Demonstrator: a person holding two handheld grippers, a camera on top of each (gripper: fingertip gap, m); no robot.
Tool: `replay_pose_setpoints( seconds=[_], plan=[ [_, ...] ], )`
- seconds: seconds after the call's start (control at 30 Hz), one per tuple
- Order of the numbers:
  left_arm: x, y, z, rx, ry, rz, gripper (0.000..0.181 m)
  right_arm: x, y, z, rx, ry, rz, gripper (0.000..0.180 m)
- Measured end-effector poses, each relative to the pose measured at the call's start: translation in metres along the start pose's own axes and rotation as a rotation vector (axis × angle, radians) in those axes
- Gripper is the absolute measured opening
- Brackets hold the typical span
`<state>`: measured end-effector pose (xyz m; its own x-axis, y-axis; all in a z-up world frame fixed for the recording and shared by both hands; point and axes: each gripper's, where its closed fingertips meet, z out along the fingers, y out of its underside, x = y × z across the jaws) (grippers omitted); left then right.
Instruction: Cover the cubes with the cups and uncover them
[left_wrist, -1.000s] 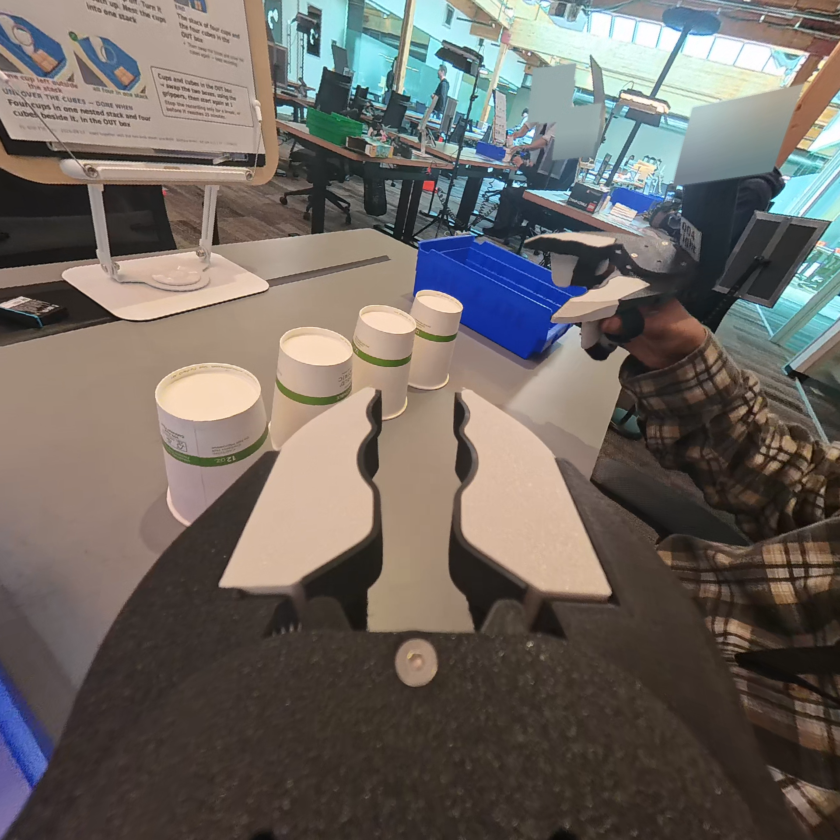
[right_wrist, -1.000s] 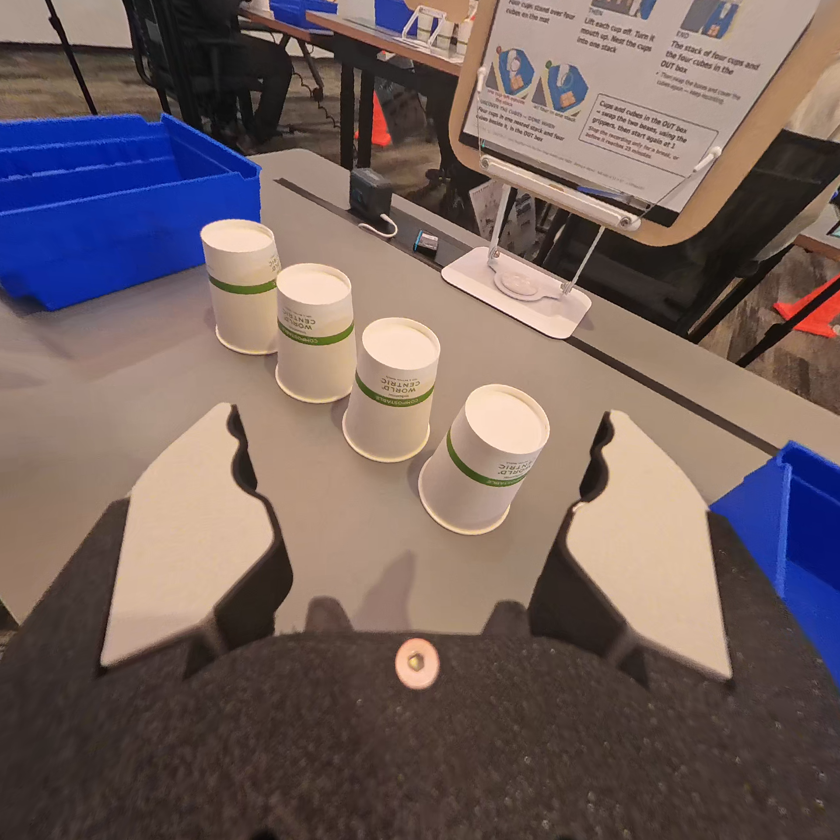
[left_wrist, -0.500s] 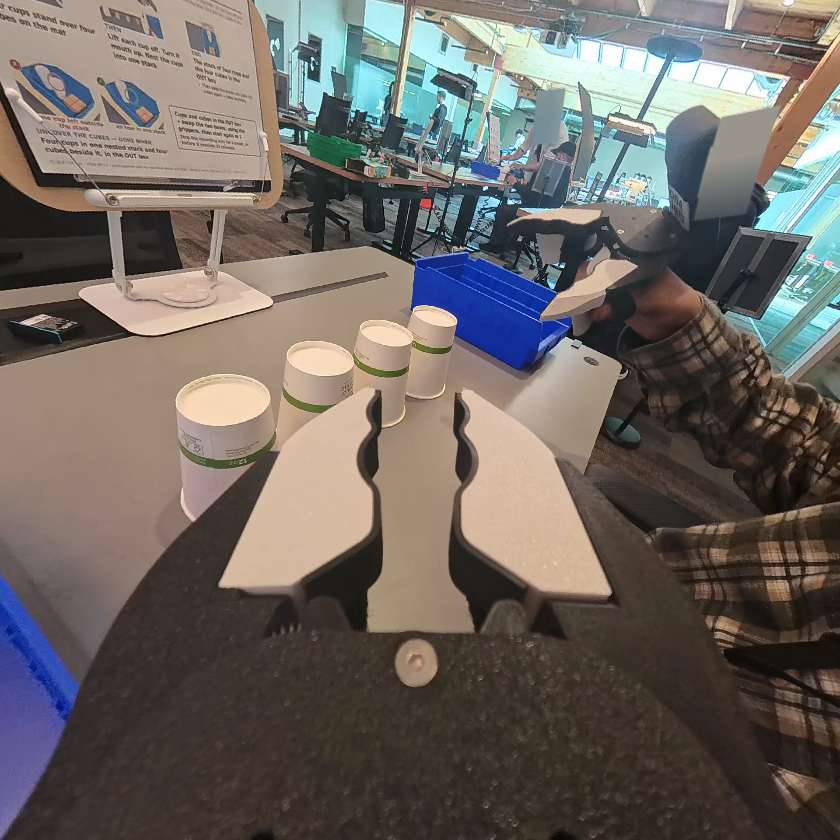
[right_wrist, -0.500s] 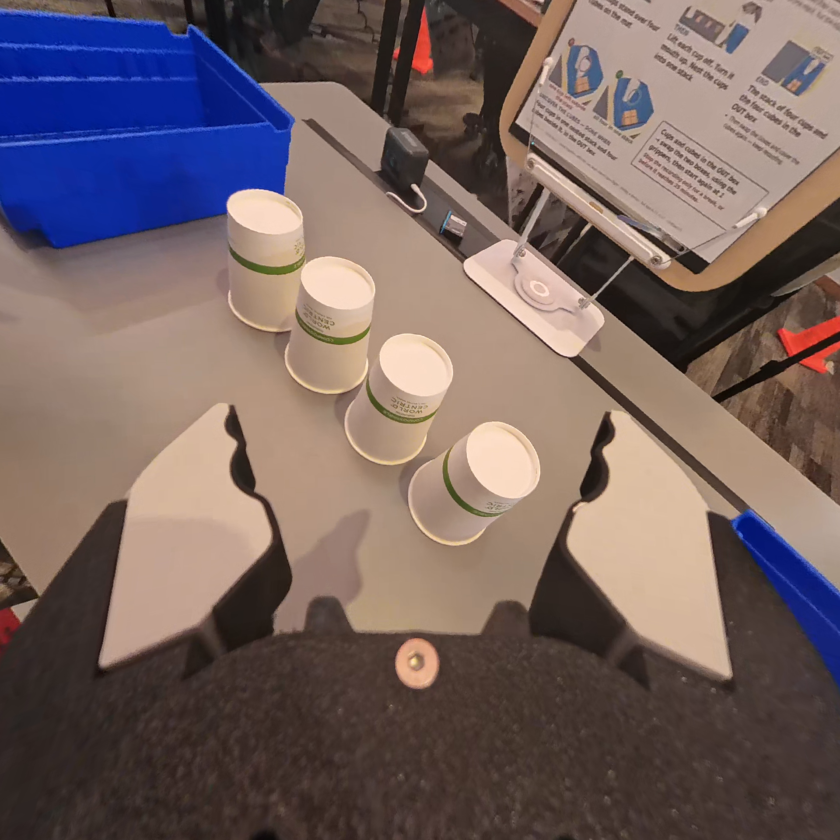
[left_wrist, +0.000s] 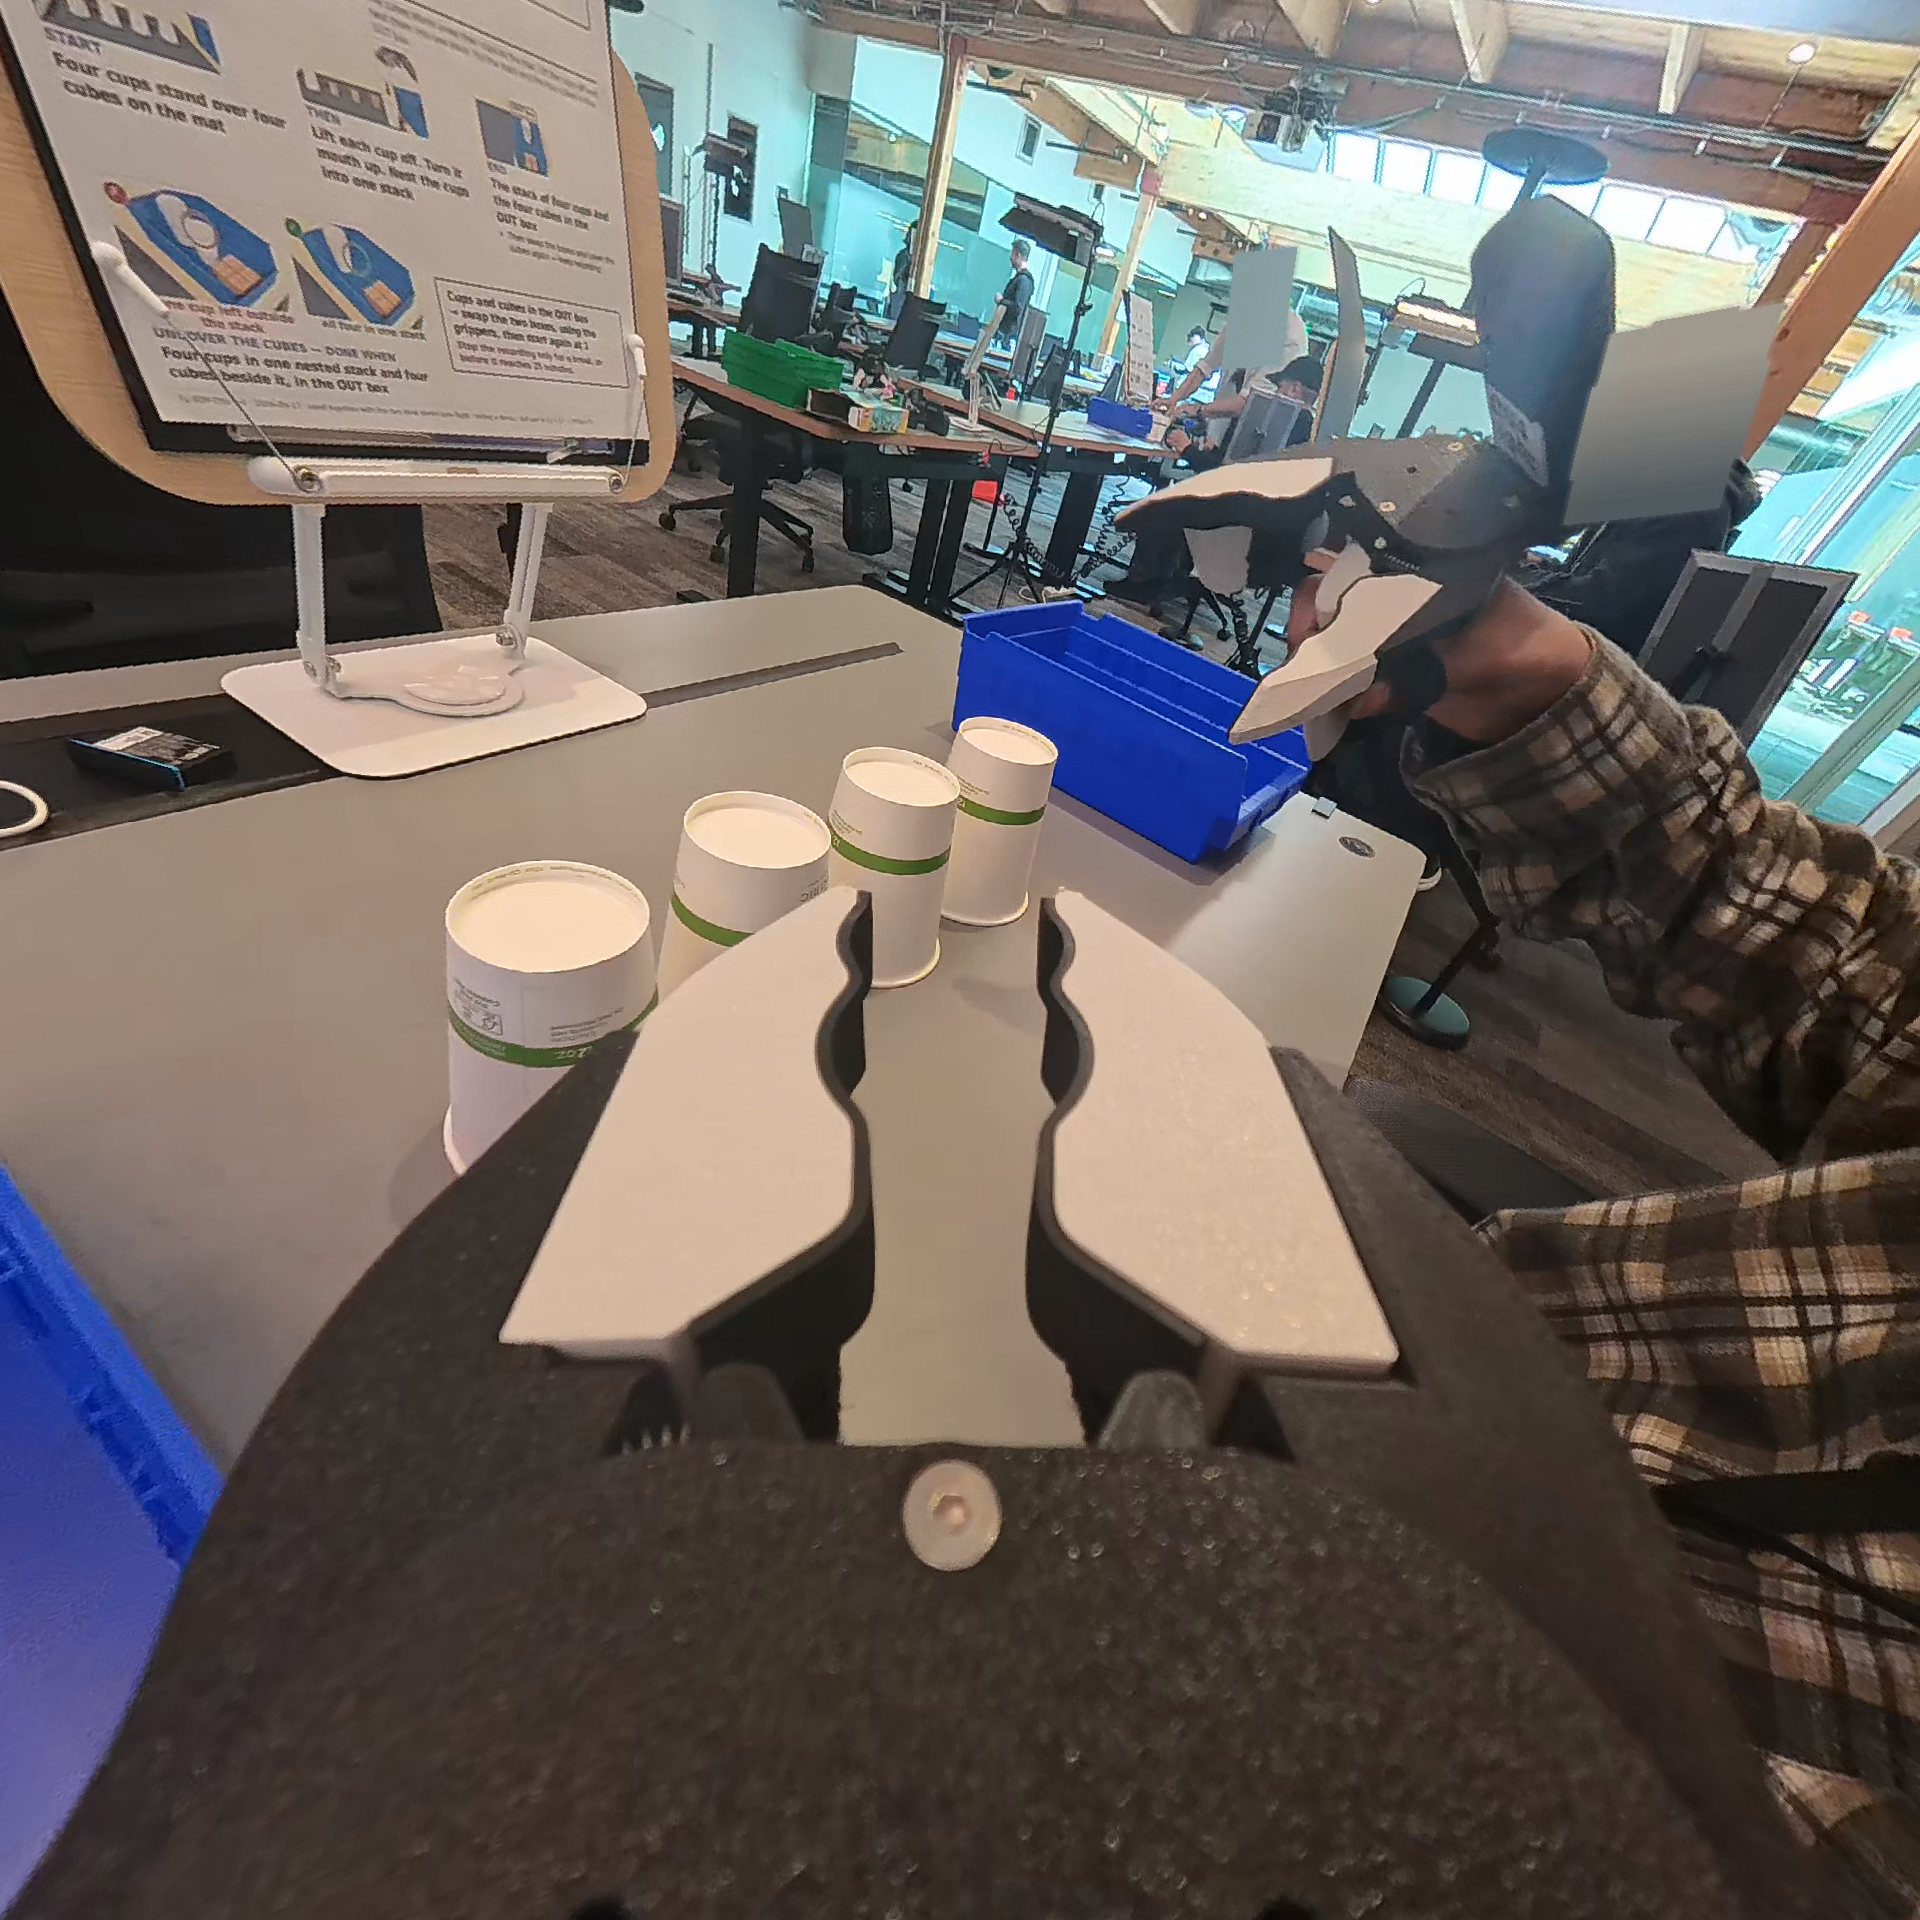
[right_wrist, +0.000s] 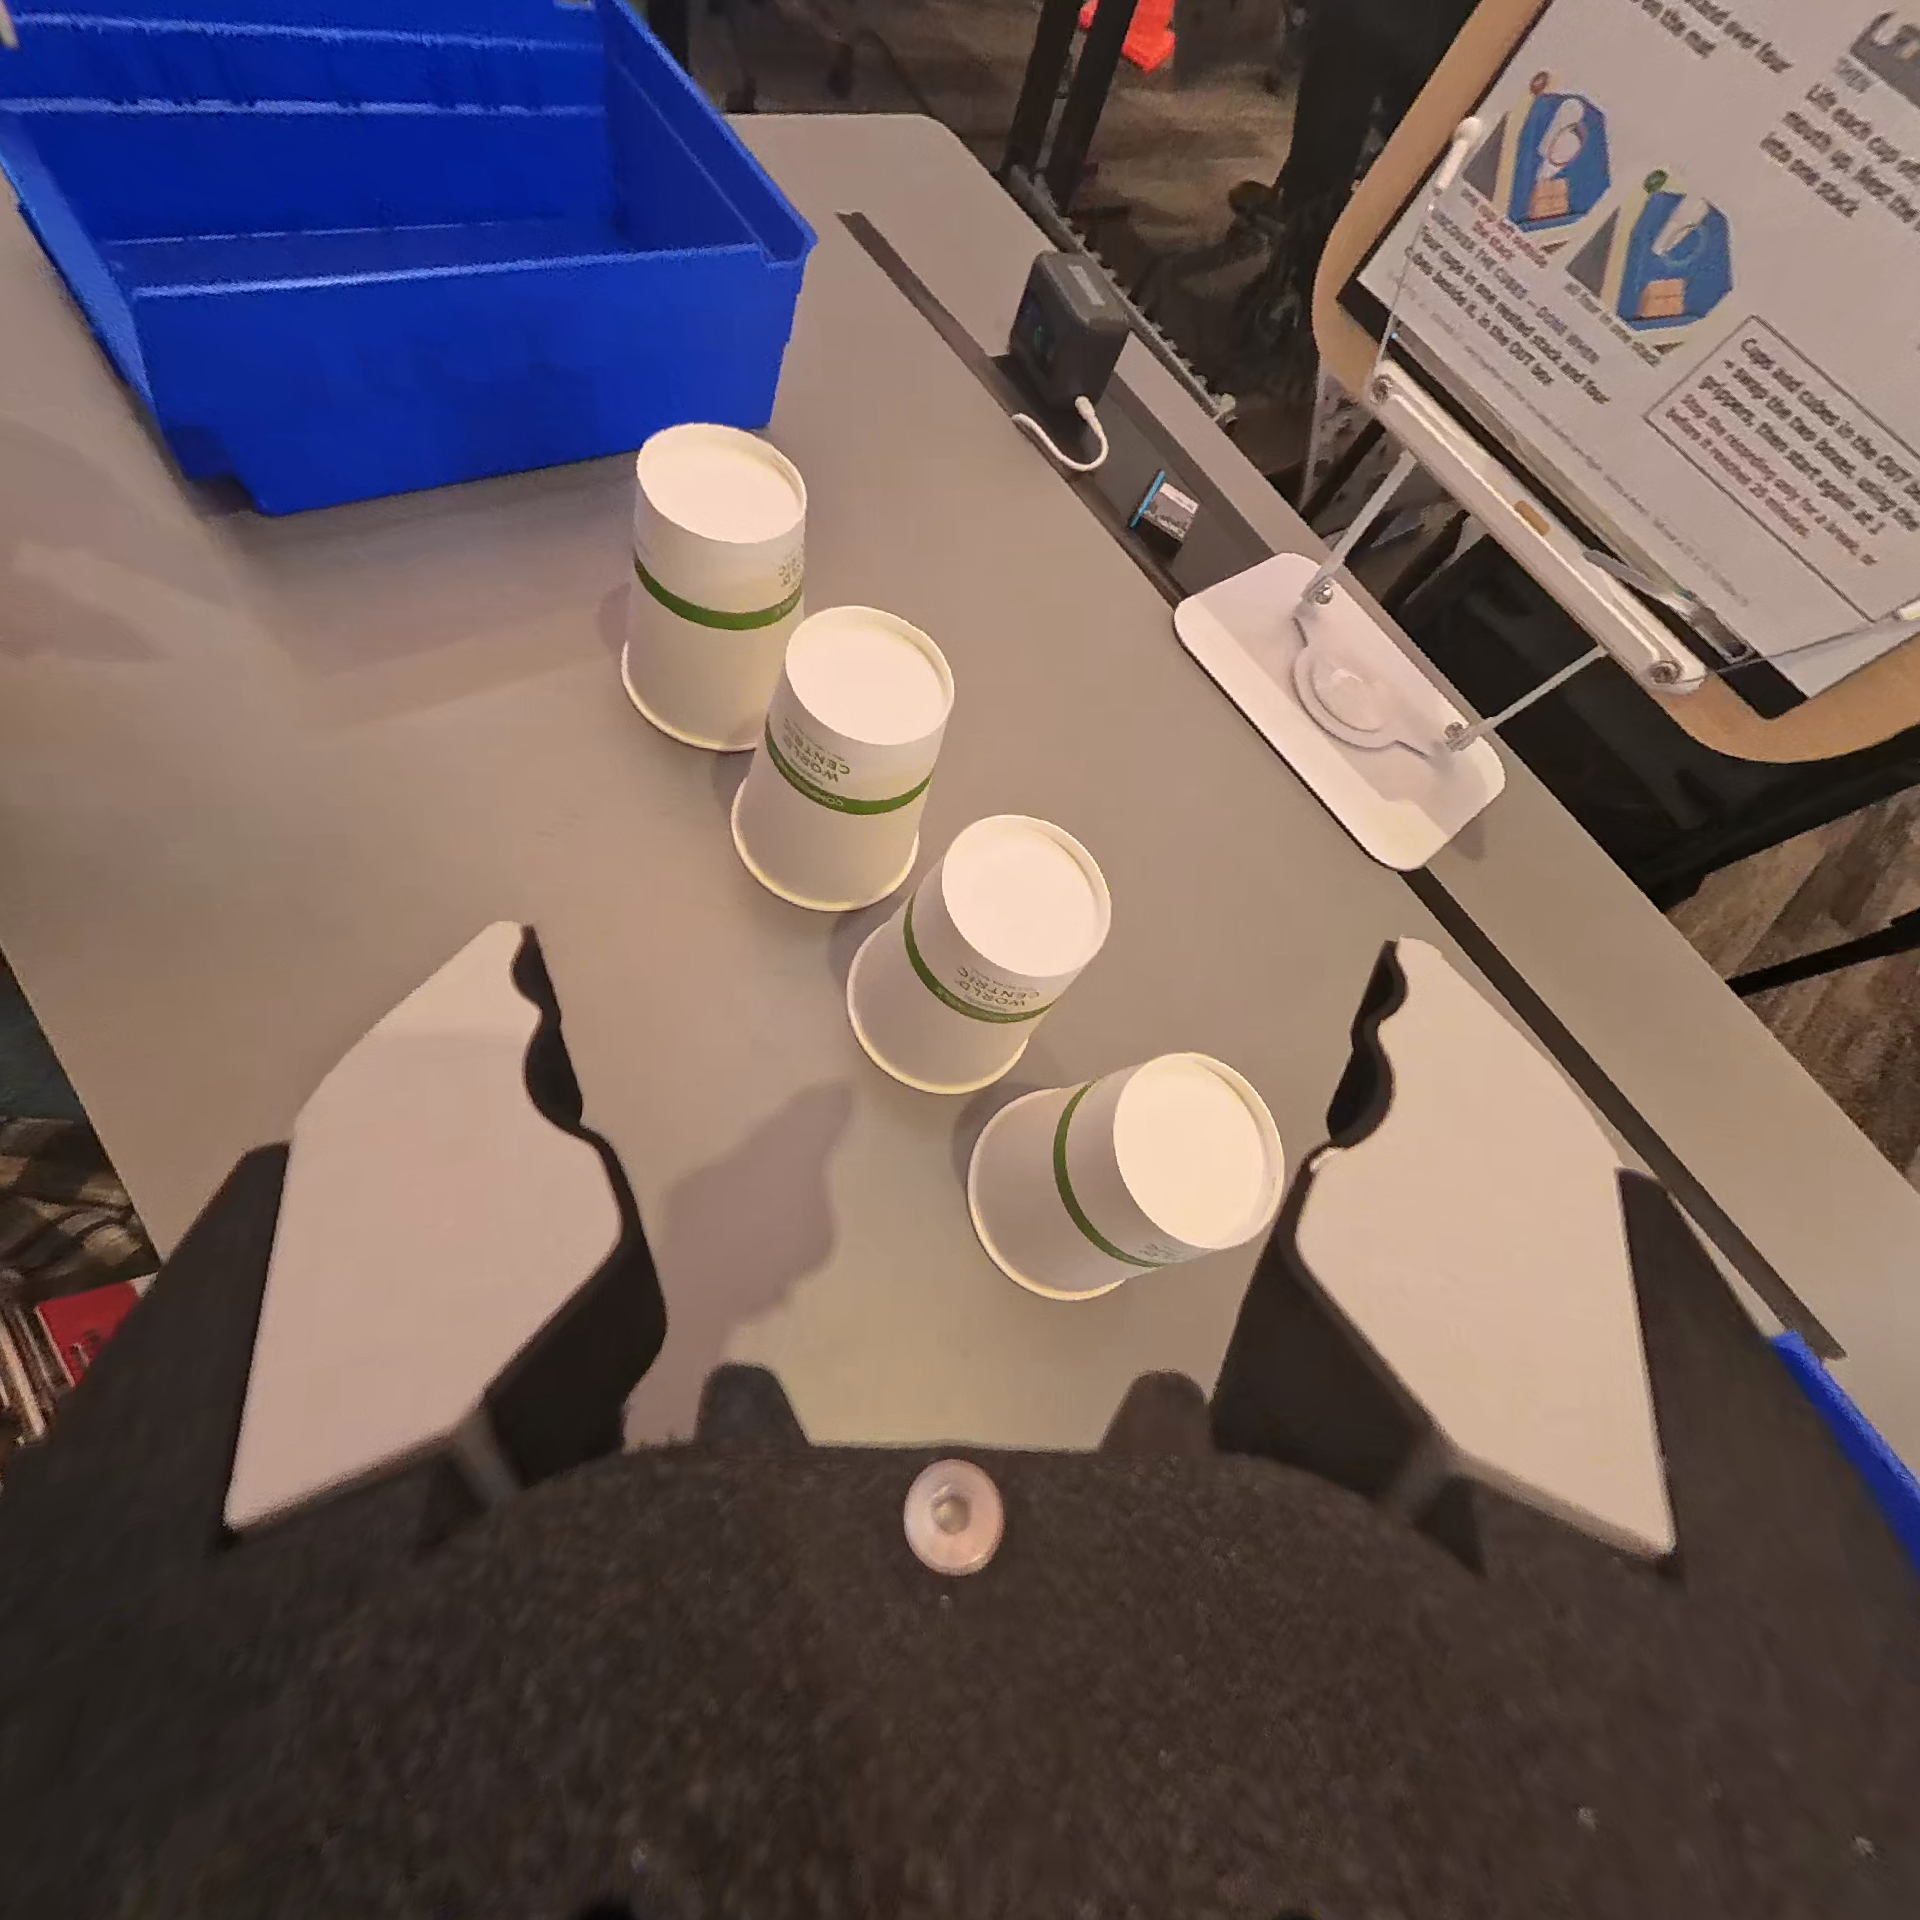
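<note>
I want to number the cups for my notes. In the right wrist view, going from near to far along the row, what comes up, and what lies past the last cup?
Nearest cup → second cup → third cup → farthest cup → blue bin.

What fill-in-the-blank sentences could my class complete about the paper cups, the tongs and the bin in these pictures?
1. The number of white paper cups standing mouth down in a row on the grey table is ____.
2. The band around each cup is coloured ____.
3. The right tongs are wide open and hold ____.
4. The bin past the far end of the row is coloured ____.

Missing words: four; green; nothing; blue
</note>
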<state>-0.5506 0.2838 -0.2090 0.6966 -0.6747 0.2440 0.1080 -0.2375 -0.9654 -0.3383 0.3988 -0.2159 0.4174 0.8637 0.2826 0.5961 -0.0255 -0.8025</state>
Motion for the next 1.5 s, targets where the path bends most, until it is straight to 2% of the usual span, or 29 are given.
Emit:
replay_pose_setpoints(
  seconds=[0.47, 1.07, 1.5],
  plan=[
    [-0.005, -0.002, -0.005, 0.01, -0.007, -0.006, 0.029, -0.014, -0.024, 0.031, -0.079, -0.1, -0.122, 0.141],
    [-0.007, -0.002, -0.005, 0.01, -0.001, -0.018, 0.029, -0.031, -0.035, 0.075, -0.131, -0.188, -0.19, 0.141],
    [-0.012, -0.006, -0.012, 0.028, -0.015, -0.022, 0.029, -0.044, -0.053, 0.122, -0.198, -0.314, -0.294, 0.137]
  ],
)
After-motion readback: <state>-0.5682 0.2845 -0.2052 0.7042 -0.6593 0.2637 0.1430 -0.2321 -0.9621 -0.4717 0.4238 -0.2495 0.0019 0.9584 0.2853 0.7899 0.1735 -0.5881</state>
